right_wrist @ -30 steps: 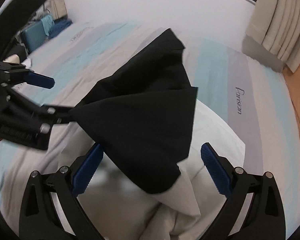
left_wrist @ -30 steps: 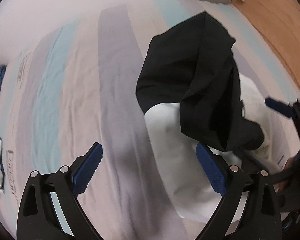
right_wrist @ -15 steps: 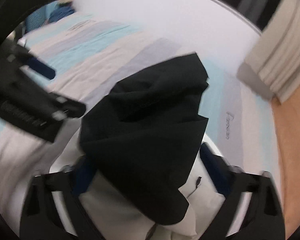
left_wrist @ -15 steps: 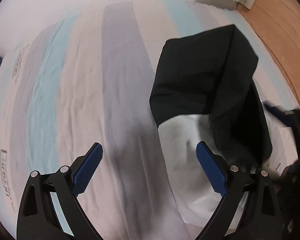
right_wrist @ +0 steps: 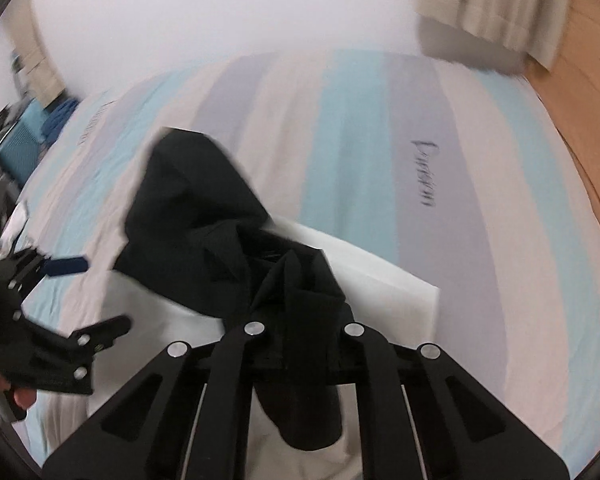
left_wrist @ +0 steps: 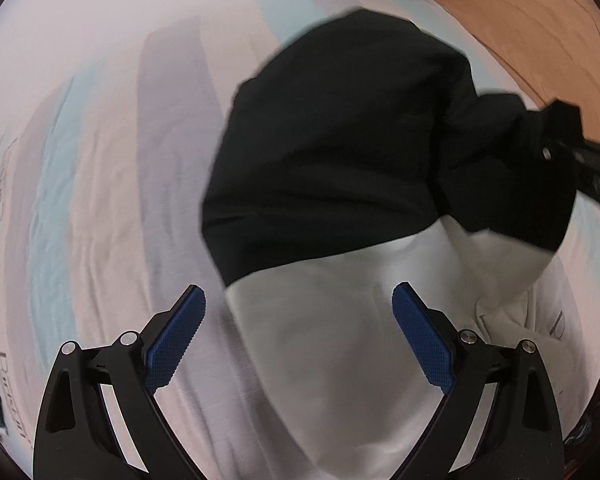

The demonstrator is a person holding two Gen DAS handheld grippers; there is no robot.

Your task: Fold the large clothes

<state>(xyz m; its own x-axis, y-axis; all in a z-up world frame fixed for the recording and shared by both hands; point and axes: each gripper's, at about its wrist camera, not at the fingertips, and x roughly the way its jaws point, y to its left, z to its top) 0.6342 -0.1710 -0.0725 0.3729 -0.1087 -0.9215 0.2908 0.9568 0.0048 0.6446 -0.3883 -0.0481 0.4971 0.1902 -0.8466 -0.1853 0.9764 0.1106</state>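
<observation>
My right gripper (right_wrist: 300, 320) is clamped on bunched black cloth (left_wrist: 340, 152) of the garment lying on the striped bedsheet (right_wrist: 380, 140); my left gripper (left_wrist: 298, 336) hovers spread apart over its white part (left_wrist: 340, 340).

The garment (left_wrist: 340, 152) lies on the bed (left_wrist: 100, 200) (partly over the folded cloth (left_wrist: 340, 340)), ahead of the left tongs (left_wrist: 298, 332).

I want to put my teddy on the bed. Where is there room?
The striped sheet is bare between the black cloth and the far wall, and rightward toward the wood floor. Also left of the cloth, in the left view. It is crowded near the white cloth, where both grippers work.
</observation>
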